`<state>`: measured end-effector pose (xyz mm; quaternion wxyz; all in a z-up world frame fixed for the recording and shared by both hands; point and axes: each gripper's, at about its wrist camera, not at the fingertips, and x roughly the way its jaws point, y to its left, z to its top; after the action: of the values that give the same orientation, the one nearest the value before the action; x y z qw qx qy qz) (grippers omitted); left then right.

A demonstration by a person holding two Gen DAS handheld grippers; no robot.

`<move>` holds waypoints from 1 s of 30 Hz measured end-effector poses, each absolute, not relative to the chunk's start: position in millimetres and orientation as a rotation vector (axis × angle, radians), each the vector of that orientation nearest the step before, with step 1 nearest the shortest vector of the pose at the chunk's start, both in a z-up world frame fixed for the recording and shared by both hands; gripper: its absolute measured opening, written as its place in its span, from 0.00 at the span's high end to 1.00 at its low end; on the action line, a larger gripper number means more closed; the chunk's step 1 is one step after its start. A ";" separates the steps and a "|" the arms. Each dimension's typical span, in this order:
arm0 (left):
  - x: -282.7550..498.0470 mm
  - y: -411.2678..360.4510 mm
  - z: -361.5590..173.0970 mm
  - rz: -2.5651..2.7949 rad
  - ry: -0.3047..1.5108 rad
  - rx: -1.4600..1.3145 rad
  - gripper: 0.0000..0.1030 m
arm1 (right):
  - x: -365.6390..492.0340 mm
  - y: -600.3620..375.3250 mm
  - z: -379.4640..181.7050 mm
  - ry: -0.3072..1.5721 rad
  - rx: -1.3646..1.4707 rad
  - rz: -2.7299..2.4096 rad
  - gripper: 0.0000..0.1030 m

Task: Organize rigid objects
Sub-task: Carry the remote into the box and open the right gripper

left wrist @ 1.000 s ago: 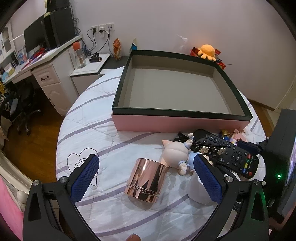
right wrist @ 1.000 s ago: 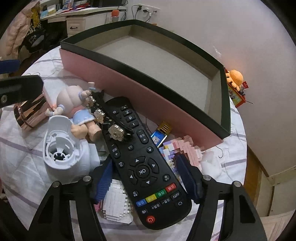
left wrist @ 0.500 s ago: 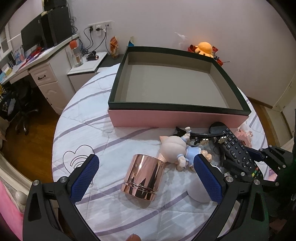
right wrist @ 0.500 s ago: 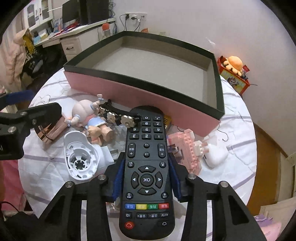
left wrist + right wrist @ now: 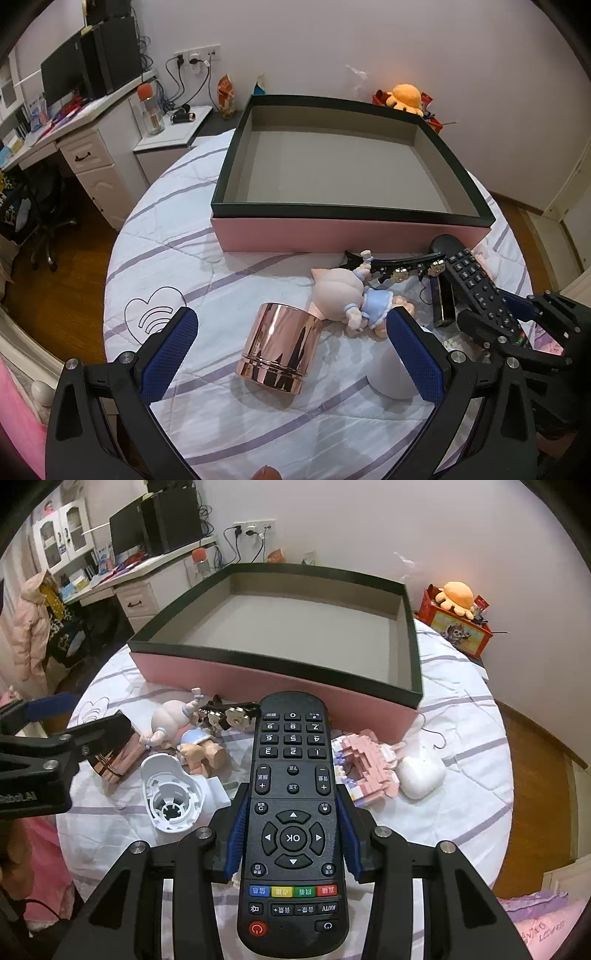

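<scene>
- My right gripper (image 5: pixel 293 834) clamps the black remote control (image 5: pixel 293 812) by its sides, lifted before the pink box (image 5: pixel 280 675); its lower end hides the cloth beneath.
- My left gripper (image 5: pixel 291 345) gapes wide, holding nothing, over the rose-gold cup (image 5: pixel 279 347).
- A white cylinder (image 5: pixel 391 373) sits half-hidden behind my left gripper's finger.

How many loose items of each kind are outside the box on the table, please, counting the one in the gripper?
Remote control: 1
Doll: 1
Rose-gold cup: 1
White plastic housing: 1
Pink brick model: 1
White earbud case: 1
Jewelled hair clip: 1
Small dark-and-gold case: 1
Total: 8
</scene>
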<state>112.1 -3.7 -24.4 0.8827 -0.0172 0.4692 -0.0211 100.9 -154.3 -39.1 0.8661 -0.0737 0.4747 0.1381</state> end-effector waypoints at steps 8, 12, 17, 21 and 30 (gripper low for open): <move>116.1 -10.1 -13.6 -0.072 0.955 -0.039 0.00 | 90.6 -164.7 -11.6 0.938 -0.104 0.272 0.57; 125.9 -7.9 -1.9 -0.071 0.924 -0.043 0.00 | 97.7 -159.9 1.6 0.902 -0.092 0.272 0.57; 151.6 -0.9 11.3 -0.050 0.888 -0.042 0.00 | 118.4 -151.1 12.9 0.870 -0.086 0.288 0.57; 182.1 8.6 15.4 -0.022 0.869 -0.056 0.00 | 149.4 -147.3 16.2 0.854 -0.064 0.286 0.57; 232.1 16.6 -5.0 -0.005 0.898 -0.087 0.00 | 242.1 -167.4 -21.9 0.955 0.040 0.200 0.57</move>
<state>232.1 16.6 -5.0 0.8999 -0.0419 0.4341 -0.0025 242.1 -167.4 -21.9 0.8831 0.0190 0.4589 0.0962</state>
